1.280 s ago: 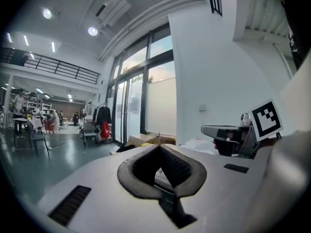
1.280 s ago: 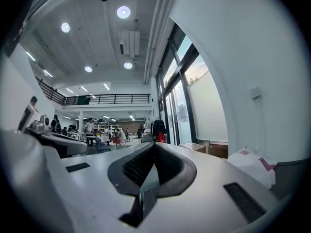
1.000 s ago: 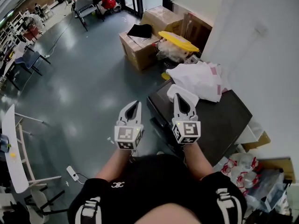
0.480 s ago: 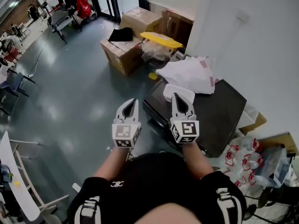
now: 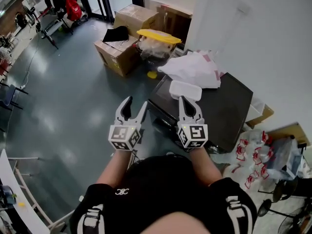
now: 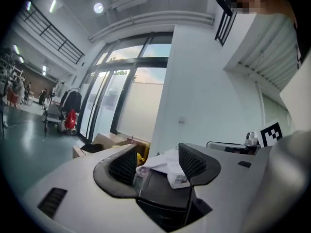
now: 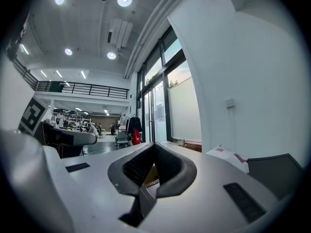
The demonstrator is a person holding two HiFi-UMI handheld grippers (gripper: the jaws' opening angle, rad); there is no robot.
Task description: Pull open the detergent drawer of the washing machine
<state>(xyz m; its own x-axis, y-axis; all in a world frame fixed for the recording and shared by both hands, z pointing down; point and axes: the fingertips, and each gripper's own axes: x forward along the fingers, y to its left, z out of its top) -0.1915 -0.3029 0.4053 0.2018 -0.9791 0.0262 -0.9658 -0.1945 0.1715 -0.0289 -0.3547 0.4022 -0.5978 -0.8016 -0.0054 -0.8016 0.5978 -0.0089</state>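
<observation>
Around us lies a grey floor (image 5: 63, 96), and in the upper middle of the head view stand cardboard boxes (image 5: 114, 57), one with a black cloth (image 5: 117, 33) on it, and beside them a yellow lid (image 5: 158, 34) over clear plastic. A white wall (image 5: 263, 43) fills the upper right, and red-printed plastic bags (image 5: 248, 160) are heaped at the lower right. The washing machine (image 5: 229, 106) sits right of centre against that wall. It is a dark box with a flat, dark top, and its front faces the lower left of the frame. A pile of white bags (image 5: 192, 68) and a white tray (image 5: 185, 89) lie on the far part of the top, while the near part is bare. Its front is seen too steeply for us to pick out the detergent drawer. The left gripper (image 5: 136, 104) hangs left of the machine and apart from it. Its jaws have just been opening and now stand wide. In the left gripper view (image 6: 156, 152) only the machine's distant dark corner and the white pile show through the gap, so nothing is held. The right gripper (image 5: 183, 100) hangs over the machine's near front edge, its tips together and empty in the right gripper view (image 7: 154, 147)
</observation>
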